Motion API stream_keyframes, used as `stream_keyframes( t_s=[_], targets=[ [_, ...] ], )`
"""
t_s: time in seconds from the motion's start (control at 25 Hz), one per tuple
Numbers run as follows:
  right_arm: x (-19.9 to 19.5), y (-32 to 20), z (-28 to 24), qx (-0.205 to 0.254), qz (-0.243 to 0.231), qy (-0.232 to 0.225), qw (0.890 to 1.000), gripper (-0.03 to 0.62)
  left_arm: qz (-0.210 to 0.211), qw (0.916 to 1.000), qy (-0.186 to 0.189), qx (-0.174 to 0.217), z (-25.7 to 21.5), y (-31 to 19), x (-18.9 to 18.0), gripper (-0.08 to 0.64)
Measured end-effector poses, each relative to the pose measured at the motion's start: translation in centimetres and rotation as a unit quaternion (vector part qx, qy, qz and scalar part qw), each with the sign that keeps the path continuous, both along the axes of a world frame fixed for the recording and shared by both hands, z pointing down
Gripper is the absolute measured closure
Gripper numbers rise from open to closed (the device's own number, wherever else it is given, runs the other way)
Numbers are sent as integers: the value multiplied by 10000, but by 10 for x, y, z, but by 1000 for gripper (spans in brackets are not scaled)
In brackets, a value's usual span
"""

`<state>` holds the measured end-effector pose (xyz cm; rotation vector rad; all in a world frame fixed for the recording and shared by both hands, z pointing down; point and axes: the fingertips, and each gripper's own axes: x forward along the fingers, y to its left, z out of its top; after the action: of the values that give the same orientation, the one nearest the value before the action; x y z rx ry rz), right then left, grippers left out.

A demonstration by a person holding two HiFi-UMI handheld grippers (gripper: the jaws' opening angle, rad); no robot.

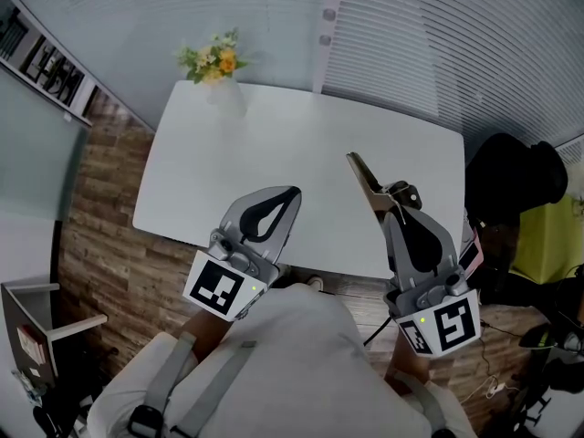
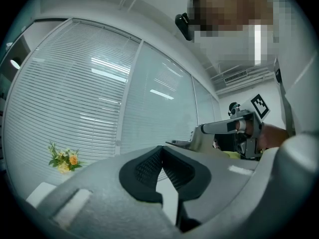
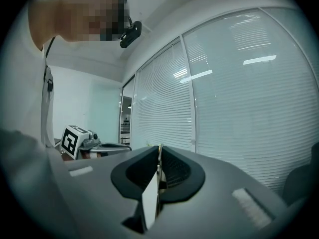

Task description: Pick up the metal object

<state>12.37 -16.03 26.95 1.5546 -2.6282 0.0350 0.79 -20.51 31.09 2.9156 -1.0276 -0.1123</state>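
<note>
The metal object (image 1: 365, 176) is a thin flat plate. It sticks out up and to the left from my right gripper (image 1: 398, 199), which is shut on it above the white table's (image 1: 301, 135) near right part. In the right gripper view the plate (image 3: 151, 199) shows edge-on, squeezed between the dark pads (image 3: 175, 171). My left gripper (image 1: 290, 194) hovers over the table's near edge, shut with nothing in it, its pads (image 2: 144, 171) meeting. From the left gripper view, the right gripper (image 2: 197, 139) and the plate (image 2: 180, 143) show raised against the blinds.
A small vase of yellow flowers (image 1: 216, 62) stands at the table's far left corner. Window blinds (image 1: 438, 35) run behind the table. A dark chair or bag (image 1: 511, 181) sits at the right, and a brick-pattern floor (image 1: 100, 235) lies on the left.
</note>
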Motion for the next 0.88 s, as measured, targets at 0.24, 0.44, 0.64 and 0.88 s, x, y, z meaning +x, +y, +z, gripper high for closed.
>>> stream_keyframes(
  t_s=[0.24,0.44,0.64,0.88],
  targets=[
    [3,1,-1,53,41,23,10000,569,-13,10000,-6,4,0,0,1,558],
    [8,4,-3,53,73,10,10000,569,-7,10000,-3,10,-3,2,6,558],
    [4,0,0,70,82,6,9999,569,-5,10000,-1,28,0,-1,2,558],
    [6,2,-3,82,86,0,9999,571,-8,10000,2,25,-2,0,4,558]
  ],
)
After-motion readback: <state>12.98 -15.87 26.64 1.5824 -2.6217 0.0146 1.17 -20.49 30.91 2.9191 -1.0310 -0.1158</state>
